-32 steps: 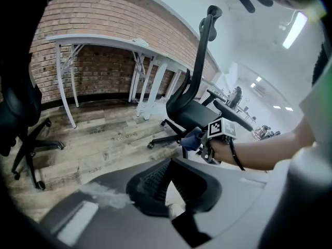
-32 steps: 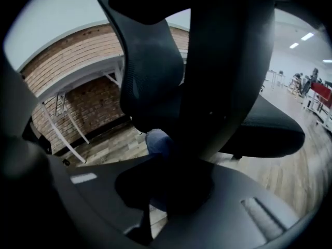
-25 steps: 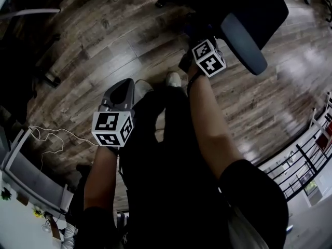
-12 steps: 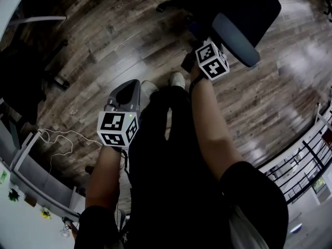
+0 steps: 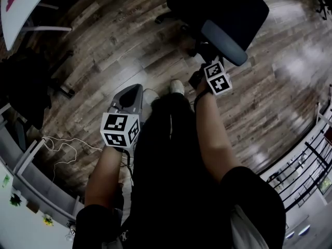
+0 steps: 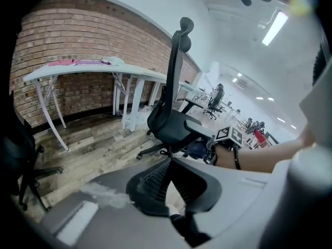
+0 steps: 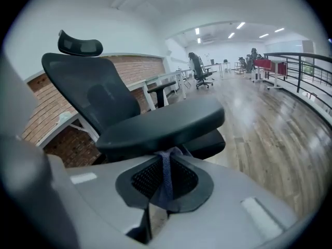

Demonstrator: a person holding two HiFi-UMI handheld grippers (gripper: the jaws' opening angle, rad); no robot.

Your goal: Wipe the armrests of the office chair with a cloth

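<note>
Cloth (image 7: 166,183): I am pinching it in my right gripper (image 7: 166,162), jaws closed, just below the armrest (image 7: 166,121).
Left gripper (image 6: 168,162): I am holding its jaws together, empty.

A white table (image 6: 136,72) stands against a brick wall (image 6: 67,35) on the wood floor (image 6: 88,139).

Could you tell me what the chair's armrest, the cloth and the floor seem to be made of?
The armrest looks like moulded plastic or dense foam, matt dark grey, smooth with rounded edges. The cloth seems thin bluish-grey fabric, hanging in soft folds. The floor shows wood-grain planks with a sheen, so wood or laminate; I cannot tell which.
</note>
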